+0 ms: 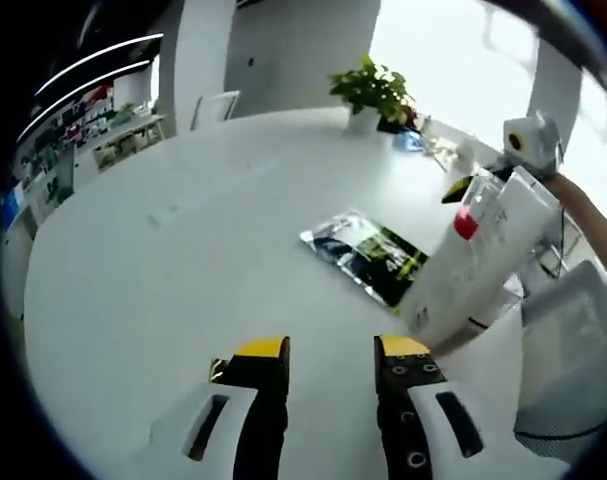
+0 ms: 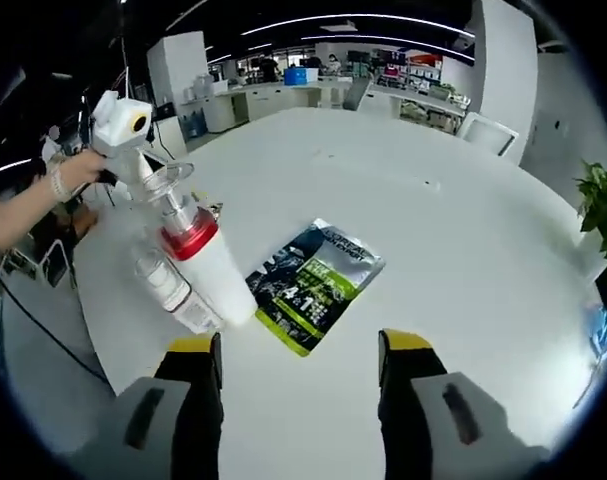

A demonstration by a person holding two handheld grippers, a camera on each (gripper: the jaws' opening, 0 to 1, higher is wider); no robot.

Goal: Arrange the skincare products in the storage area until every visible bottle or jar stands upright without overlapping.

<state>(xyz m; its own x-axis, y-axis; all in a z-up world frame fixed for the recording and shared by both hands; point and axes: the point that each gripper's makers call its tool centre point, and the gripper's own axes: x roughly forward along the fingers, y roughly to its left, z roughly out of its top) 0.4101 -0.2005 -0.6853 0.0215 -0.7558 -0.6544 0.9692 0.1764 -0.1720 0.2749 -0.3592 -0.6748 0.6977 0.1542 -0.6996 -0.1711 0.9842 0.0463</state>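
the white table spreads wide, a foil pouch lying flat near its middle. at ten o'clock in my right gripper view a white bottle with a red collar leans against a clear one, tilted, touching. my left gripper and right gripper both hang with jaws apart, holding nothing. i judge righting is barely begun; next i'd close on the leaning bottle.

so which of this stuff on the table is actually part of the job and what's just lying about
Part of the job:
- white bottle with red band
- small clear bottle beside it

Just lying about:
- foil packet
- potted plant
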